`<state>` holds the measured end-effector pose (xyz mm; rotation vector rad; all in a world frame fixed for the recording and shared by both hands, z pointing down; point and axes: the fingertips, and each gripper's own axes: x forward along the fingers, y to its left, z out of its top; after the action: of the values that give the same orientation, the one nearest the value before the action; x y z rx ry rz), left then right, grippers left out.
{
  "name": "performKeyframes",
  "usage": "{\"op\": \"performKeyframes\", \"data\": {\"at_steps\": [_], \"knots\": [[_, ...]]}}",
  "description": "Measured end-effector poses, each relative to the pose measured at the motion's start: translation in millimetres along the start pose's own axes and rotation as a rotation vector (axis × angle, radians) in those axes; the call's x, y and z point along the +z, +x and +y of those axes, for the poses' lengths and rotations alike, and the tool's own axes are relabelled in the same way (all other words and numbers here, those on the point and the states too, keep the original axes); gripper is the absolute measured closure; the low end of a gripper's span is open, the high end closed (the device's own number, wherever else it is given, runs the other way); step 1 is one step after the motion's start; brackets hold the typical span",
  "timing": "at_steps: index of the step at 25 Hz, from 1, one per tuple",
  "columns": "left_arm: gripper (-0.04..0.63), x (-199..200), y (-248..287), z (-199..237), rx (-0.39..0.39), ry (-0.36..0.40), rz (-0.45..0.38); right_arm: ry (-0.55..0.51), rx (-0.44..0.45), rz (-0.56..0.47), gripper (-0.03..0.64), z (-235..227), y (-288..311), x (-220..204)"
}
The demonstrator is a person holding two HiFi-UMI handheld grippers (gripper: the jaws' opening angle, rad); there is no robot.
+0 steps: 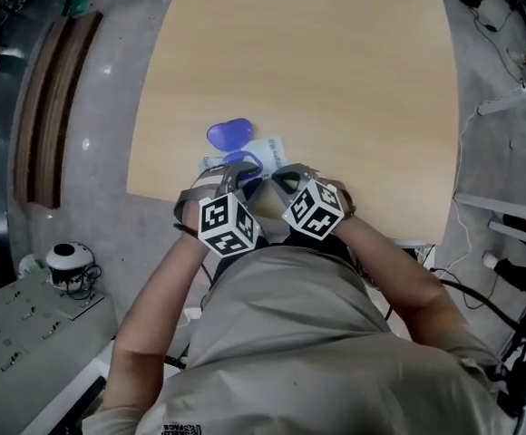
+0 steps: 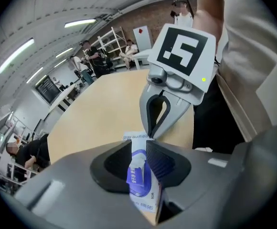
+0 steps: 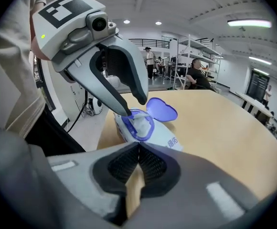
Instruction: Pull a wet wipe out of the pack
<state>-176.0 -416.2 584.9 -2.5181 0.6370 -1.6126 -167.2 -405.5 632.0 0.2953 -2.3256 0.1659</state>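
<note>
Left tool (image 2: 138,142) released: jaws apart, pointing steeply down over the wet wipe pack (image 1: 268,149). Pack's opening sits right between its jaws, with a white wipe (image 2: 137,162) tuft poking up in the gap. Pads don't look pressed on it. In the right gripper view, one left-tool finger (image 3: 124,109) dips into the blue-rimmed opening and the other hangs just above it.

Right tool (image 3: 139,143) clenched, pads together with nothing between them. Only bare desk (image 1: 317,80) wood shows under them. Pack lies just ahead of this tool's tips, a little to its left. In the left gripper view its tips come down by the end of the pack that lies beyond the left tool's jaws - contact or not, can't tell.

Both tools sit side by side, close together, right tool just beside the left one over the pack.

Blue heart-shaped lid (image 1: 229,134) flipped open, lying beyond the left tool's tips, on the far side of the opening. Pack flat on the desk, close to the edge nearest the person, who holds both tools close in front of the body.
</note>
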Motion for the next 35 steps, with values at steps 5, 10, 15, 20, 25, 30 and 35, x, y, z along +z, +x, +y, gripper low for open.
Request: {"op": "performKeyframes", "data": {"at_steps": [5,10,15,20,25,30,35], "knots": [[0.466,-12,29,3,-0.051,0.088,0.121,-0.034,0.026,-0.018,0.614,-10,11,-11],[0.446,-23,46,-4,-0.126,0.149,0.211,-0.081,0.048,-0.030,0.614,-13,18,-13],[0.428,-29,60,-10,-0.195,0.200,0.291,-0.123,0.073,-0.016,0.614,-12,21,-14],[0.438,-43,64,-9,-0.238,0.171,0.357,-0.158,0.092,-0.016,0.614,-9,28,-11],[0.498,-46,67,-6,-0.261,0.149,0.372,-0.163,0.110,-0.011,0.614,-10,35,-12],[0.534,-48,69,-7,-0.272,0.103,0.357,-0.166,0.121,-0.010,0.614,-10,44,-11],[0.557,-46,57,-3,-0.261,-0.030,0.300,-0.172,0.119,-0.006,0.614,-4,47,-10]]}}
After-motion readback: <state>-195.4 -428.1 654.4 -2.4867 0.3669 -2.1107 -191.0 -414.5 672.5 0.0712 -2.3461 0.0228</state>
